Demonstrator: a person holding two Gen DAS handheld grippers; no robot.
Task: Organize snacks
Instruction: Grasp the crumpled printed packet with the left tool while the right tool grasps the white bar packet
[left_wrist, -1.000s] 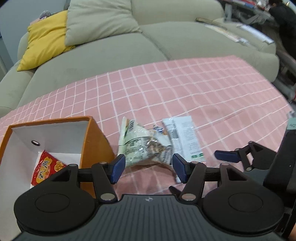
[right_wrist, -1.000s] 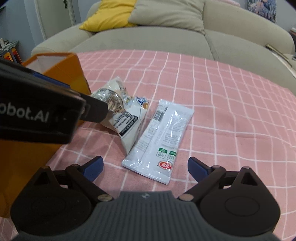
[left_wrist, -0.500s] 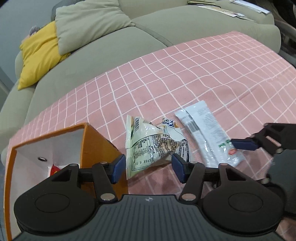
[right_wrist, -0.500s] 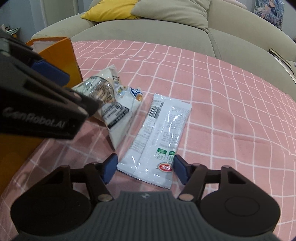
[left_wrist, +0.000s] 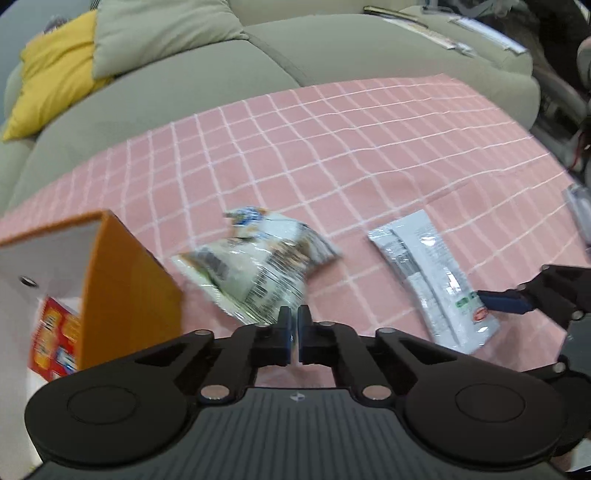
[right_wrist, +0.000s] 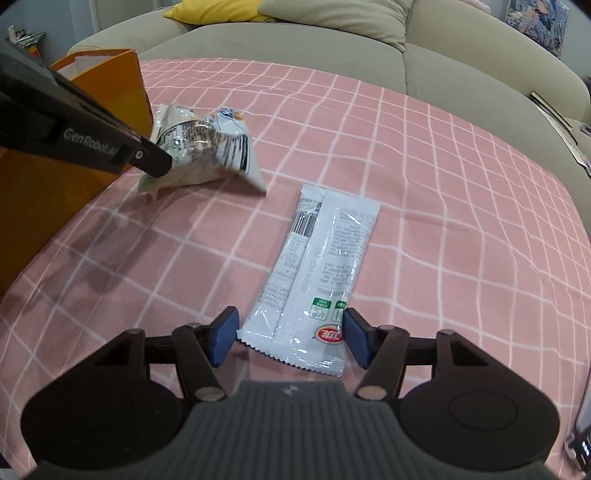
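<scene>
My left gripper is shut on the near edge of a crumpled clear snack bag and holds it just off the pink checked cloth; the bag also shows in the right wrist view, pinched by the left gripper. A long white snack packet lies flat on the cloth. My right gripper is open with its blue pads either side of the packet's near end. The packet and one right fingertip show in the left wrist view. An orange box stands at left, with a red snack pack inside.
The orange box stands left of the bag. The pink cloth covers the table. A grey-green sofa with a yellow cushion runs behind. A dark device sits at the right edge.
My left gripper closed on the crumpled bag and lifted and turned it. My right gripper moved forward and narrowed around the white packet's near end.
</scene>
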